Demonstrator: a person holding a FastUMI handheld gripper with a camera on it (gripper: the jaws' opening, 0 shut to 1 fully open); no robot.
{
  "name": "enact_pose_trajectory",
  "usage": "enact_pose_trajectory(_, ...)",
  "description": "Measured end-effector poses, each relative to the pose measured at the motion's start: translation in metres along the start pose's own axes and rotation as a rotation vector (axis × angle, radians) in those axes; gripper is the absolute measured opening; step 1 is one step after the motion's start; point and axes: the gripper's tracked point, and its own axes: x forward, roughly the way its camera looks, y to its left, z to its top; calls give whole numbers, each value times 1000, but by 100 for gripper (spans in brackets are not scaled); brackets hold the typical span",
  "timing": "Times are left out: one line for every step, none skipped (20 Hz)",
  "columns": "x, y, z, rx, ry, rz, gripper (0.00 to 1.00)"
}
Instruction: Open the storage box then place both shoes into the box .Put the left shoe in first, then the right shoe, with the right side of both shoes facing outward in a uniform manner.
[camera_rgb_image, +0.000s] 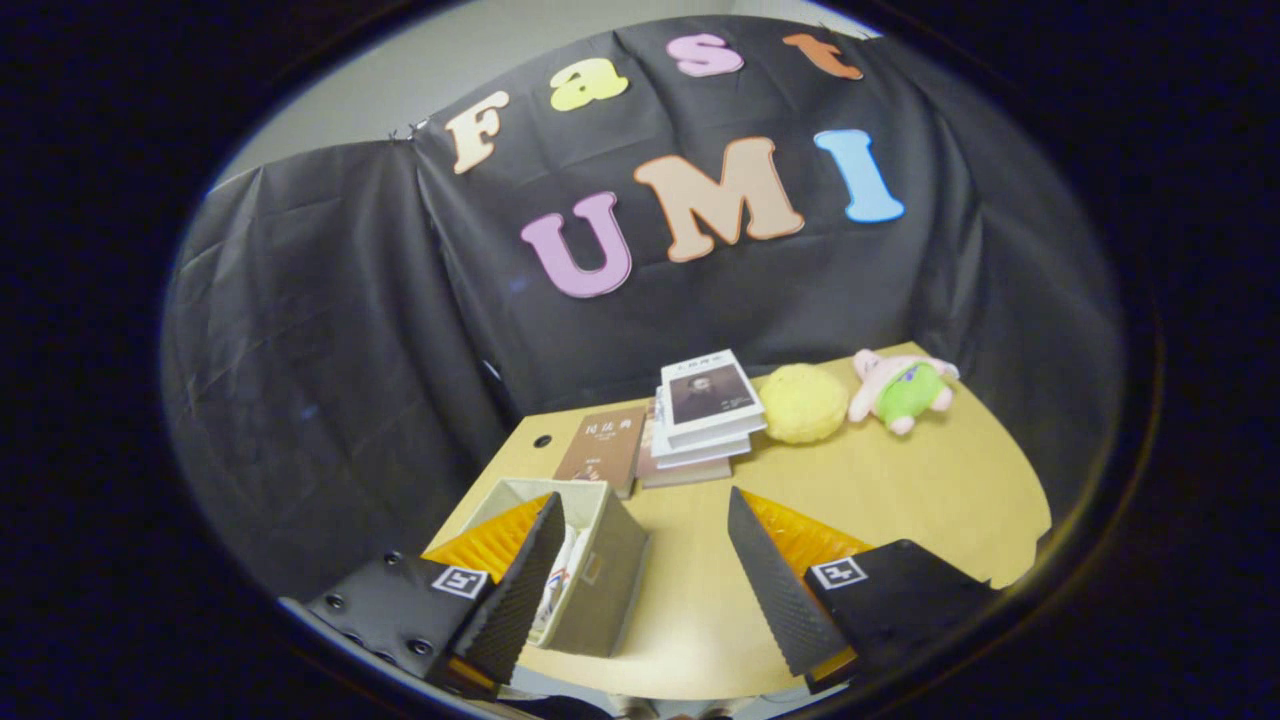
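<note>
1. Grey fabric makes up the storage box (598, 570), which stands open on the wooden table (900, 490), partly behind the left finger. The gripper (640, 570) hangs above it, fingers spread wide, holding nothing.
2. Inside the box I glimpse something white with coloured marks, likely a shoe; whether both are in I cannot tell.
3. Any next descent should stay over the box's mouth, clear of its walls.
4. Beyond the fingers lie stacked books (700, 410) and two plush toys (850, 400).

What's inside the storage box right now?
The storage box is open; something white with coloured marks, likely a shoe, shows inside. The open gripper's left finger covers the rest, so the count is unclear.
</note>
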Motion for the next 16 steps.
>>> enact_pose_trajectory(-5,-7,8,-20,-34,-15,100)
enact_pose_trajectory(-12,-13,17,-38,-67,-33,100)
enact_pose_trajectory(-19,-19,24,-52,-99,-49,100)
enact_pose_trajectory(-24,-24,30,-65,-131,-62,100)
enact_pose_trajectory(-30,-29,37,-74,-164,-79,100)
enact_pose_trajectory(-36,-35,42,-83,-194,-95,100)
enact_pose_trajectory(-42,-40,47,-88,-223,-108,100)
enact_pose_trajectory(-48,-45,52,-95,-254,-124,100)
enact_pose_trajectory(-51,-48,54,-105,-271,-137,100)
enact_pose_trajectory(-58,-54,57,-117,-295,-156,100)
enact_pose_trajectory(-63,-57,59,-133,-314,-171,100)
enact_pose_trajectory(-65,-60,62,-148,-335,-182,100)
enact_pose_trajectory(-69,-60,63,-162,-350,-188,100)
enact_pose_trajectory(-81,-62,67,-173,-362,-194,100)
enact_pose_trajectory(-89,-62,68,-183,-372,-197,100)
enact_pose_trajectory(-91,-63,67,-193,-375,-204,100)
